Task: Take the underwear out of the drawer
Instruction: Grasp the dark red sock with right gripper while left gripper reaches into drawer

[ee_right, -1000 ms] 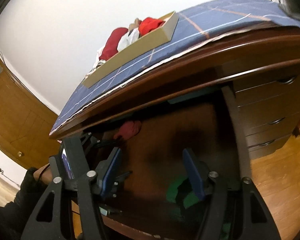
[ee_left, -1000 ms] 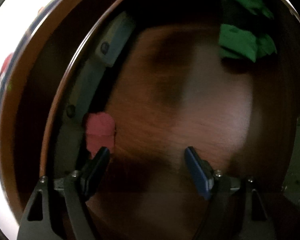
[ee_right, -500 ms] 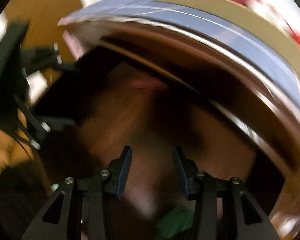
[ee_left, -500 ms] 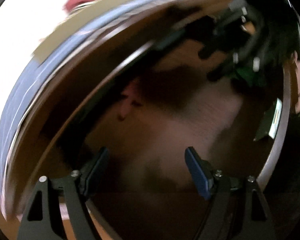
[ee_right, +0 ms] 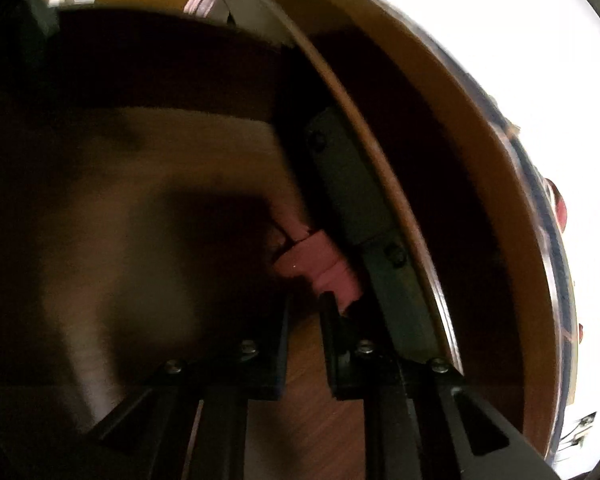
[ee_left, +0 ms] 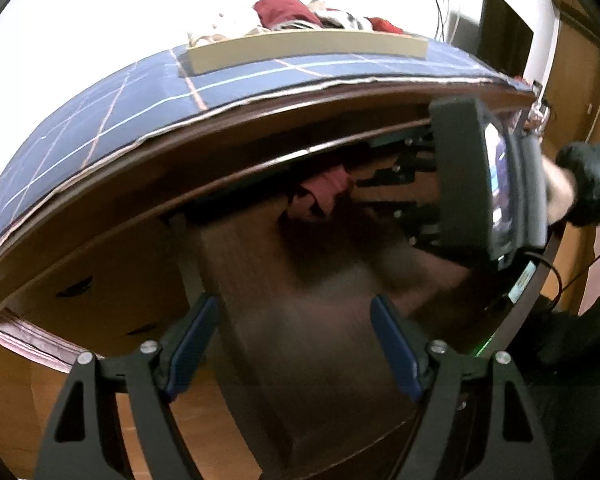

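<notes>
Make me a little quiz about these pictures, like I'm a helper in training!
1. True or false: the left gripper is holding something between its fingers.
2. Which one is the cloth on top of the desk? A: plain green. B: blue with thin lines. C: yellow with dots.
3. Fill in the missing word: the pink underwear is lying inside the open ______.

Key
1. False. The fingers are spread wide with nothing between them.
2. B.
3. drawer.
</notes>
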`<state>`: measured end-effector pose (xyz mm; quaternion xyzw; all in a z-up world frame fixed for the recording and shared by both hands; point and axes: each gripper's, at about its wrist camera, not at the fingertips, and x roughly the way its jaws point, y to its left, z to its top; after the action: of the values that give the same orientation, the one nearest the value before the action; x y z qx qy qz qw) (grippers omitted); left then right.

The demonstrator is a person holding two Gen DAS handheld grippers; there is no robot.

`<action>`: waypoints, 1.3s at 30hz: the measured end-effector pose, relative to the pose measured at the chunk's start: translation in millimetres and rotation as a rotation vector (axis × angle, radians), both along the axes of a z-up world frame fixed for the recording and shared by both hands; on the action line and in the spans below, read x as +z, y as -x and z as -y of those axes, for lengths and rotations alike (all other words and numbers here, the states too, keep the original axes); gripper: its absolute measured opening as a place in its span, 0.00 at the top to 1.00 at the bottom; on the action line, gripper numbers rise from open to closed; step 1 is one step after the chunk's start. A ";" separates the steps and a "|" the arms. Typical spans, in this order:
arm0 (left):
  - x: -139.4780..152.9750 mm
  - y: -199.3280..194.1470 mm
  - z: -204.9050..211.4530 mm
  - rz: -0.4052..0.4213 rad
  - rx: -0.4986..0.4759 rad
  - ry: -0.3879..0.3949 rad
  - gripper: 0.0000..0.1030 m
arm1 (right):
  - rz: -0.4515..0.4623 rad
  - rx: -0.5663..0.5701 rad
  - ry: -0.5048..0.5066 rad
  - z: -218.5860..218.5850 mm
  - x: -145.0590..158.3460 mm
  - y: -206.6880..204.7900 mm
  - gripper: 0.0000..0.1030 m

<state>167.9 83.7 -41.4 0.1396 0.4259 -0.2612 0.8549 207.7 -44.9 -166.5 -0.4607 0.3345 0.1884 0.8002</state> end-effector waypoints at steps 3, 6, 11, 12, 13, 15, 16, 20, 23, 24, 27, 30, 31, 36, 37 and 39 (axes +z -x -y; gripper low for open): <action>-3.3 -2.7 -9.4 -0.024 0.028 0.030 0.22 | 0.031 -0.031 0.002 0.4 -3.5 -9.0 0.84; -14.2 -6.2 -24.9 -0.051 0.045 0.060 0.22 | 0.047 -0.060 -0.007 1.4 -5.2 -16.4 0.87; -25.4 -22.6 -29.1 -0.054 0.049 0.103 0.22 | 0.127 -0.018 0.075 -14.6 -18.7 -17.9 0.88; -24.7 -21.5 -28.9 -0.056 0.049 0.111 0.22 | 0.142 -0.017 0.097 -15.8 -23.2 -19.0 0.88; -24.0 -20.4 -28.7 -0.055 0.050 0.115 0.21 | 0.145 -0.026 0.106 -15.2 -26.7 -22.0 0.88; -23.1 -21.5 -33.0 -0.054 0.048 0.118 0.20 | 0.131 -0.059 0.103 -11.3 -29.5 -28.3 0.88; -22.9 -21.6 -34.3 -0.056 0.047 0.123 0.20 | 0.130 -0.067 0.109 -11.0 -30.8 -30.5 0.88; -25.8 -25.4 -32.8 -0.069 0.046 0.131 0.20 | 0.068 -0.077 0.103 -7.1 -36.3 -36.4 0.94; -28.0 -26.3 -31.7 -0.076 0.040 0.130 0.20 | 0.046 -0.061 0.092 -6.9 -33.0 -34.5 0.99; -27.9 -26.0 -31.1 -0.075 0.039 0.129 0.20 | 0.032 -0.050 0.070 -6.2 -29.4 -34.3 0.99; -27.7 -25.8 -34.1 -0.072 0.040 0.133 0.20 | 0.096 0.012 0.029 -9.2 -12.5 -19.2 0.99; -29.6 -28.3 -36.9 -0.076 0.053 0.136 0.20 | 0.121 0.047 0.025 -17.1 -7.5 -18.4 0.96; -29.8 -28.8 -37.7 -0.076 0.056 0.138 0.19 | 0.119 0.043 0.035 -18.8 -9.8 -21.6 0.96; -29.9 -25.6 -40.0 -0.075 0.045 0.147 0.19 | 0.180 0.045 0.111 -29.3 -17.9 -32.1 0.96; -29.7 -24.8 -40.7 -0.074 0.045 0.147 0.19 | 0.194 0.048 0.120 -29.5 -16.6 -31.5 0.96; -28.9 -23.6 -43.4 -0.069 0.044 0.154 0.19 | 0.197 0.058 0.127 -35.0 -17.1 -32.9 0.95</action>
<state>191.5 127.1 -70.3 0.0551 0.4368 -0.2788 0.8535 240.6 -9.8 -183.6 -0.5363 0.2518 0.1438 0.7926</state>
